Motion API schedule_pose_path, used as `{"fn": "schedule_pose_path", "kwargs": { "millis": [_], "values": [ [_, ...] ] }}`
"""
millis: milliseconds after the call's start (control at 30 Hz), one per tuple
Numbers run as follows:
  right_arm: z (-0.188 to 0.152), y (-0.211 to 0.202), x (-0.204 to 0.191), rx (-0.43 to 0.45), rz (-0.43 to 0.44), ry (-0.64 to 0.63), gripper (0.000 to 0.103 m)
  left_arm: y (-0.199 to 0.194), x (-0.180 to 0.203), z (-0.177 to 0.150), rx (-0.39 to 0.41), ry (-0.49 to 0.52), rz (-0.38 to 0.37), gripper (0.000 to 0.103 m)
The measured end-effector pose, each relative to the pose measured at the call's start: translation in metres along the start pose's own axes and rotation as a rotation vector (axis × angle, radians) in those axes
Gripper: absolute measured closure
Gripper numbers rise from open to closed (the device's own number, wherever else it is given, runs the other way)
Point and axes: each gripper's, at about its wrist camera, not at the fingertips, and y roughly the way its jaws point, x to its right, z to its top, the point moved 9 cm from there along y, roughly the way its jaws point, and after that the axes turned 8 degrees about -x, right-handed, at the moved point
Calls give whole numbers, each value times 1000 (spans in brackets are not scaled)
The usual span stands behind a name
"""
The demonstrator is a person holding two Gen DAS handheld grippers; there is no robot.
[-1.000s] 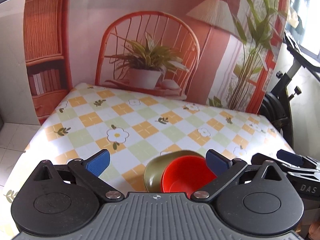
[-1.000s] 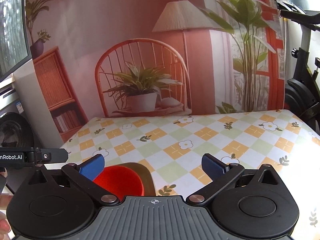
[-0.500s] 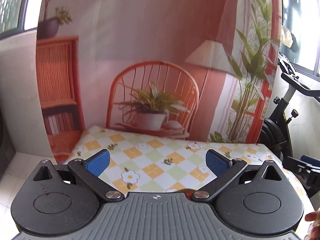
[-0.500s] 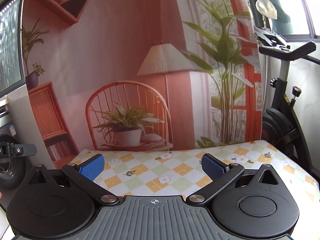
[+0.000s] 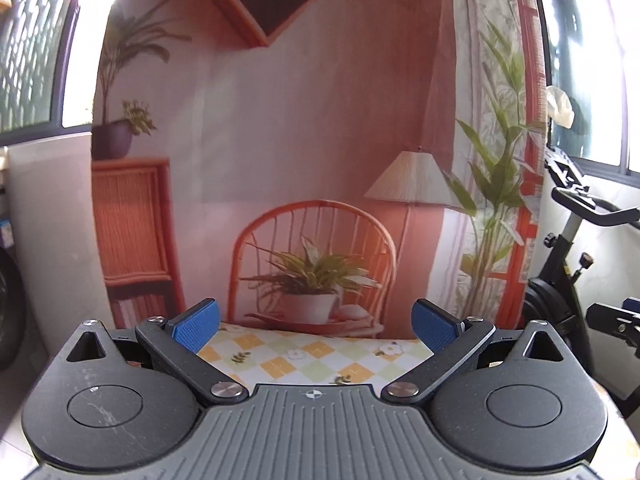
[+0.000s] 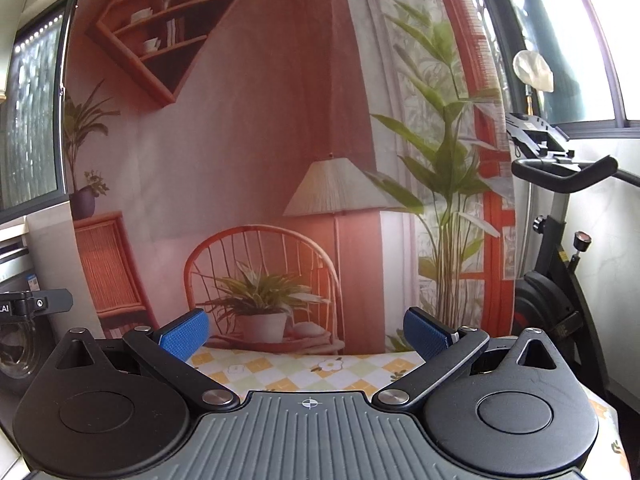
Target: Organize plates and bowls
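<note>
The only legible writing is "AI" on the left gripper [image 6: 36, 304], at the left edge of the right wrist view. Both the left gripper [image 5: 315, 322] and right gripper [image 6: 307, 334] have jaws spread, empty — above the checkered table [image 5: 304, 360], whose far edge meets the backdrop [image 5: 320, 120]. No plates or bowls in view.

Home room, seen from my tool: desk [image 5: 312, 360] in checked floral cloth at 12 o'clock, printed living-room backdrop [image 6: 248, 152] behind, exercise bike [image 6: 560, 264] at 3 o'clock, windows.

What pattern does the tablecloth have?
The tablecloth has orange, green and white checks with flowers, best in the left wrist view.
</note>
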Motion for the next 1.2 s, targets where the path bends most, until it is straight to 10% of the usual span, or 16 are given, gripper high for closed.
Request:
{"fn": "schedule_pose_path", "kwargs": {
  "millis": [1200],
  "values": [
    [-1, -3, -2, -7, -4, 5, 0, -2, 5, -2, -18, -6, -54, 0]
  ]
}}
